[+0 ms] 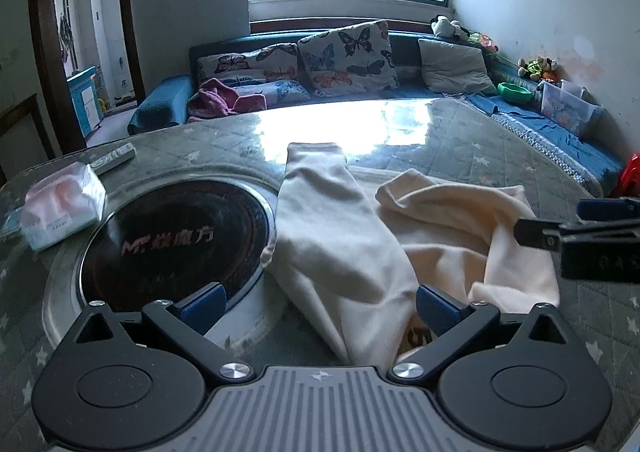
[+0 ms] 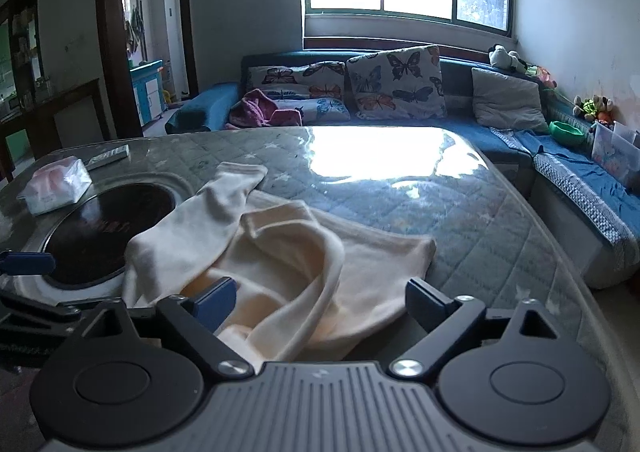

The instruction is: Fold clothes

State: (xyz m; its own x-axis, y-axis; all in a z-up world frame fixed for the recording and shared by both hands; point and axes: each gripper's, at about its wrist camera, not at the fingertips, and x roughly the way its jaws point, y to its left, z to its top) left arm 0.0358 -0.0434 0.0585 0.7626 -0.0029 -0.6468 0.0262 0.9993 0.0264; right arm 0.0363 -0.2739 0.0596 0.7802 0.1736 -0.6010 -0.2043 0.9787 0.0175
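- Cream garment [image 1: 352,248] lies rumpled on the bench [image 1: 500,156], one sleeve [image 1: 320,180] stretched away beside the dark round hob [image 1: 172,240], its body bunched toward the near edge.
- Left tongs [image 1: 320,308] are spread wide, straddling the sleeve's base and pinching nothing.
- Right tongs [image 2: 320,300] are likewise spread over the bunched body.
- Judgement: grip at matching seams or corners, take a single layer, and draw the cloth flat before creasing, keeping it off the hob.
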